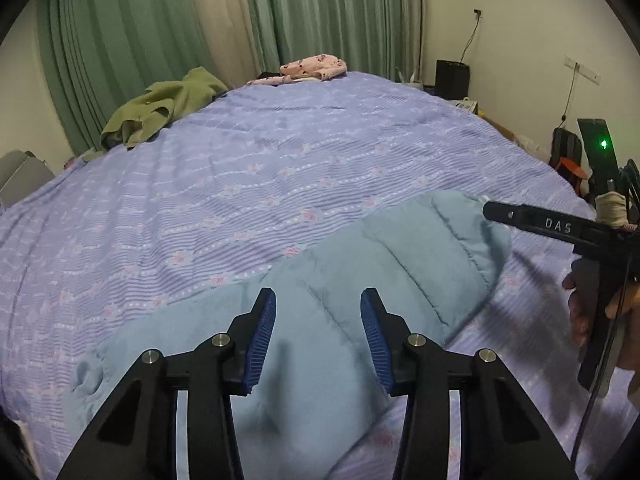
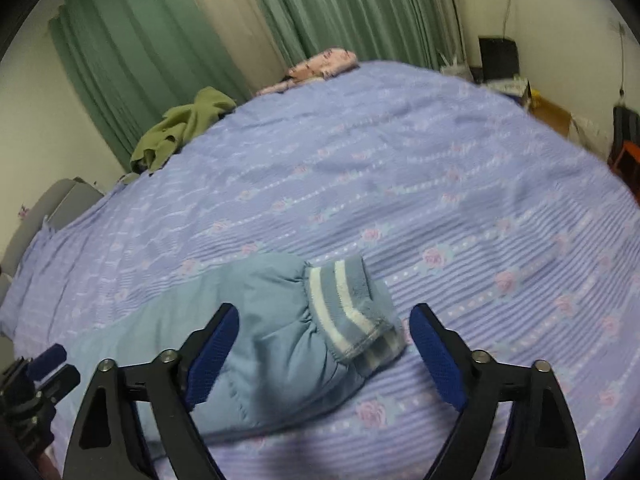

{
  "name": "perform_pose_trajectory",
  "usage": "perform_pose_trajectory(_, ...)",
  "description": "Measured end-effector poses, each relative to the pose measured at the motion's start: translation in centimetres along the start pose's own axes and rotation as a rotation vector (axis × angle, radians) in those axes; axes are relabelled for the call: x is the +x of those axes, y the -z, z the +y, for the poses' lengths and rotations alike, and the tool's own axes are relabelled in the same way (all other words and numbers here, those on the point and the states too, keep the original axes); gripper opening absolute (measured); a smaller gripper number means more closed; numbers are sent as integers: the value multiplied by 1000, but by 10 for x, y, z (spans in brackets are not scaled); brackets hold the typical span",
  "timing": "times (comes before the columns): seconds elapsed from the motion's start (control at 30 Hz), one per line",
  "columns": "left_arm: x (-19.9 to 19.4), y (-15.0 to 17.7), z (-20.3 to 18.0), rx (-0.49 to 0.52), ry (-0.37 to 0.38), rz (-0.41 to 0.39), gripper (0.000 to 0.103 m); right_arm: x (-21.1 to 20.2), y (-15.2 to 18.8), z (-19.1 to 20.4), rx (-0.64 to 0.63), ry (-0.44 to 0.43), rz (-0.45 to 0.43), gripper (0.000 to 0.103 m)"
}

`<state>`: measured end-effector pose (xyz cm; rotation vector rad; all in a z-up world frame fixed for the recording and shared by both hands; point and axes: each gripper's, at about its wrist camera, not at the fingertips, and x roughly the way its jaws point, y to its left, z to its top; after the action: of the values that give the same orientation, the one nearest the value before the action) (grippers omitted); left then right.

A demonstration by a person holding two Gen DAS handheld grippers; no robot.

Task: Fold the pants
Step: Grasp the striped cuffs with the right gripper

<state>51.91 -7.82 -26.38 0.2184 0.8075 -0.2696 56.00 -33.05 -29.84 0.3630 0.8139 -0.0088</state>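
The pants (image 1: 360,280), pale blue and quilted, lie flat along the near edge of the bed (image 1: 260,168), which has a lilac flowered cover. The left claw (image 1: 318,336) hangs over their middle with its blue pads (image 1: 262,340) spread wide and nothing between them. The right claw (image 2: 324,356) is spread as well, its jaws standing on either side of the striped cuff (image 2: 352,312) at one leg end; whether either pad touches the cloth cannot be told. In the left wrist view the right claw reaches in from the right, held in a hand (image 1: 588,312). A green garment (image 1: 160,112) and a pink one (image 1: 312,66) lie at the far side of the bed, before green curtains (image 1: 320,12).
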Motion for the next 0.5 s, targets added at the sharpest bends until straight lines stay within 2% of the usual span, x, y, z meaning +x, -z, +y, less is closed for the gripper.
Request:
perform_pose_trajectory(0.13, 19, 0, -1, -2, -15, 26, 44, 17, 9, 2, -31, 22, 13, 96)
perform_pose_trajectory(0.27, 34, 5, 1, -14, -19, 62, 44, 34, 17, -6, -35, 61, 68, 99)
perform_pose_trajectory(0.5, 44, 16, 3, -9, -23, 83, 44, 38, 23, -42, 100, 15, 73, 98)
